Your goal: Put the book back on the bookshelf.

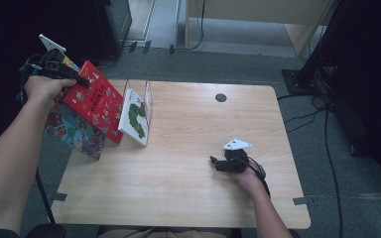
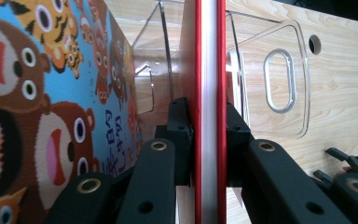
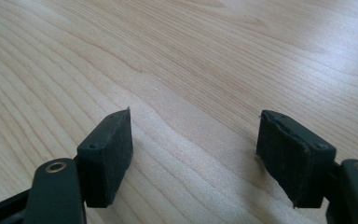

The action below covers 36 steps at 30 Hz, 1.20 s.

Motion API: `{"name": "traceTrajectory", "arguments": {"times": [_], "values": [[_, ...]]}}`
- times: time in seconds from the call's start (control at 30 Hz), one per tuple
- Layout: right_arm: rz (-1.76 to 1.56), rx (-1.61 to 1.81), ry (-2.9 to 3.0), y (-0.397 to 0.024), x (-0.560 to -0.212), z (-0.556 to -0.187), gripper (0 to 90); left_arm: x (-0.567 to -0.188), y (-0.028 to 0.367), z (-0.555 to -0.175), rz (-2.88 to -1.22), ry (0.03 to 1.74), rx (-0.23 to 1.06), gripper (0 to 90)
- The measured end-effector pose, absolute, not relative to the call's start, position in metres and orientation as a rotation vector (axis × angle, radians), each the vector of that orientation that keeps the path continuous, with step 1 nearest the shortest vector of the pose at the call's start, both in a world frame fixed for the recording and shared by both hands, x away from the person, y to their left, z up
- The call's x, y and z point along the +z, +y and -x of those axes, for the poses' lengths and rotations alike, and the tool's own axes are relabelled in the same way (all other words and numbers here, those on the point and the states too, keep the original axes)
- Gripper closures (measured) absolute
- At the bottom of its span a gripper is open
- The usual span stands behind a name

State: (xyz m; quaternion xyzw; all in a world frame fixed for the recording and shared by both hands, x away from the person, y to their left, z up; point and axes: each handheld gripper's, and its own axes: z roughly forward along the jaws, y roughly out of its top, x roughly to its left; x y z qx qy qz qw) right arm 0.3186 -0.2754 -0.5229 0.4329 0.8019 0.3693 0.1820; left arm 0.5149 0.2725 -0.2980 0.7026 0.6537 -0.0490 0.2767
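A red picture book hangs tilted over the table's left edge, and my left gripper is shut on its upper corner. In the left gripper view the book's red-and-white edge runs straight up between the two pads of the left gripper, which press on both covers. Behind it leans a blue book with cartoon animals. A white book with a green caterpillar stands in a clear acrylic rack. My right gripper rests open on the table, nothing between its pads.
The wooden table has a round cable hole near its far edge. The right gripper's fingertips show at the lower right of the left gripper view. Dark furniture and cables lie on the floor around the table.
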Motion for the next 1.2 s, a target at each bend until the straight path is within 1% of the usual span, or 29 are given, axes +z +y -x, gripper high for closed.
{"name": "traceTrajectory", "arguments": {"times": [0.27,0.47,0.73,1.2], "values": [[-1.223,1.043,2.263,-0.275,-0.523,-0.319,26.8,-0.297,0.272,-0.514,-1.877,1.752,-0.141,75.6],[-1.223,1.043,2.263,-0.275,-0.523,-0.319,26.7,-0.296,0.273,-0.514,-1.887,1.755,-0.144,68.5],[-1.222,1.042,2.263,-0.275,-0.523,-0.319,26.8,-0.293,0.273,-0.512,-1.879,1.744,-0.156,61.6],[-1.221,1.043,2.263,-0.275,-0.523,-0.318,26.8,-0.285,0.277,-0.508,-1.890,1.743,-0.158,58.1]]}}
